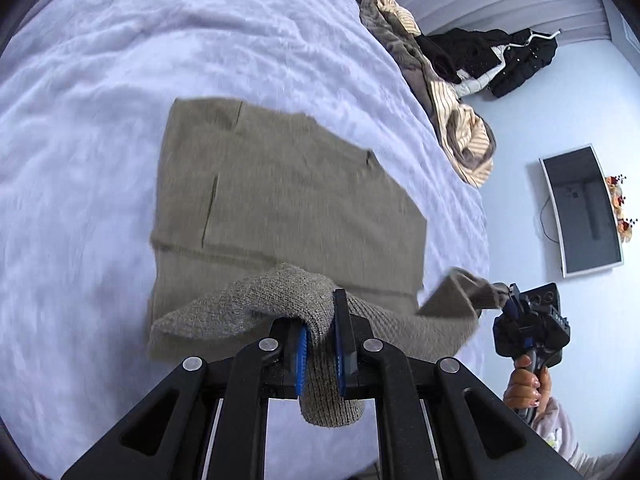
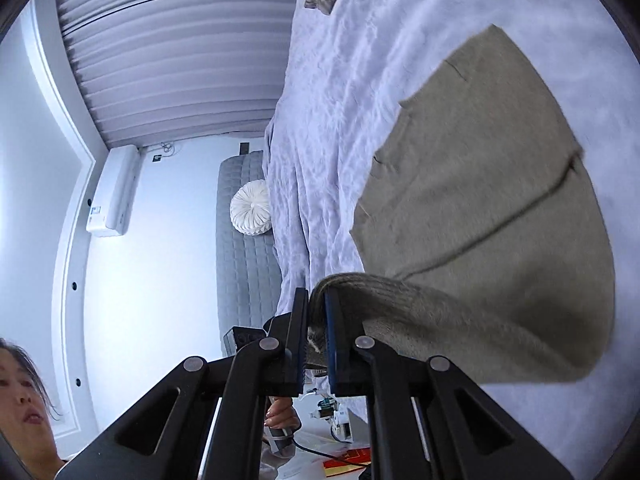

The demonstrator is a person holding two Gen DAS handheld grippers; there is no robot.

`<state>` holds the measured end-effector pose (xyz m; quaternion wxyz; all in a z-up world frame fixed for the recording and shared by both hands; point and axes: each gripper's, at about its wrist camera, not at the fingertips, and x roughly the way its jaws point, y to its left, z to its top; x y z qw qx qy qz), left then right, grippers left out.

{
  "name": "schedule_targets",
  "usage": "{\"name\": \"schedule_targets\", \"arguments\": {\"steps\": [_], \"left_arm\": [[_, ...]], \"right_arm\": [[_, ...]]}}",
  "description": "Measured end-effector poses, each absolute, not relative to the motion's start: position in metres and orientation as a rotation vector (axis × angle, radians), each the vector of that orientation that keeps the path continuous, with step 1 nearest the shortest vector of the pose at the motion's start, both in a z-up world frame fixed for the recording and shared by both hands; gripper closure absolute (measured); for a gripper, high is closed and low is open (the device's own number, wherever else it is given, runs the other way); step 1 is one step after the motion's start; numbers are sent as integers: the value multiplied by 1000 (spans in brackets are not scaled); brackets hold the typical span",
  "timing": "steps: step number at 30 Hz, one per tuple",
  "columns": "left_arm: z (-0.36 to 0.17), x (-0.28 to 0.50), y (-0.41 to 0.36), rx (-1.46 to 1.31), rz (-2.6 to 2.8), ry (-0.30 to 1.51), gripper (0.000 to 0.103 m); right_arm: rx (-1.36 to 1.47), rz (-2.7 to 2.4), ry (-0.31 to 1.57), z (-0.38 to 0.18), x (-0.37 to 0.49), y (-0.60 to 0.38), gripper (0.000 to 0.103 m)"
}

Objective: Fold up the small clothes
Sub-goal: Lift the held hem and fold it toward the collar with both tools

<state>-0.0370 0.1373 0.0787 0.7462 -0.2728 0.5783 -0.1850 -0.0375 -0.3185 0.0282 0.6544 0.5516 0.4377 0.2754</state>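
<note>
A khaki knit garment [image 1: 280,200] lies spread on the pale lilac bedspread [image 1: 120,80]. My left gripper [image 1: 320,336] is shut on its near hem, and a fold of ribbed knit bulges up between the blue pads. In the same view my right gripper [image 1: 510,304] pinches the hem's other corner, off the bed's edge, with a hand [image 1: 524,384] on its handle. The right wrist view shows my right gripper [image 2: 318,336] shut on that ribbed hem, with the garment [image 2: 500,200] lifted and hanging from it over the bedspread [image 2: 380,40].
A heap of striped, grey and black clothes [image 1: 448,68] lies at the bed's far edge. A wall screen [image 1: 580,208], a grey headboard [image 2: 244,248] with a white round cushion [image 2: 250,208], an air conditioner [image 2: 114,192] and pleated curtains [image 2: 180,52] surround the bed. A person is at the lower left.
</note>
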Motion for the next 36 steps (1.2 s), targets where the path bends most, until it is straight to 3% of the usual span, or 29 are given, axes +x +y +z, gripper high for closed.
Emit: {"name": "schedule_targets", "arguments": {"steps": [5, 9, 10, 11, 13, 15, 16, 17, 19, 27, 33, 36], "left_arm": [[36, 10, 131, -573, -348, 1316, 91], [-1, 21, 128, -566, -313, 1369, 91], [-5, 21, 129, -576, -316, 1365, 91], [-7, 21, 130, -580, -316, 1361, 91], [-10, 19, 131, -581, -314, 1355, 91], [-13, 18, 133, -592, -309, 1358, 91], [-13, 16, 133, -596, -308, 1361, 91], [-13, 15, 133, -593, -312, 1365, 91], [-7, 12, 133, -582, -317, 1361, 91], [24, 22, 140, -620, -355, 1287, 91], [0, 70, 137, -659, -267, 1267, 91], [-23, 85, 134, -647, -188, 1327, 63]], "right_arm": [[1039, 548, 1130, 1, 23, -312, 95], [638, 368, 1298, -26, 43, -289, 89], [549, 344, 1315, -31, 46, -282, 83], [503, 345, 1318, -35, 48, -278, 63], [443, 367, 1326, -45, 56, -266, 35], [393, 365, 1338, -60, 63, -256, 35], [366, 344, 1354, -67, 69, -251, 42], [347, 327, 1364, -72, 72, -247, 65], [301, 316, 1356, -71, 72, -239, 96], [96, 314, 1061, 28, 68, -242, 97], [78, 247, 1035, 15, 129, -250, 97], [105, 213, 1099, -21, 147, -257, 97]]}}
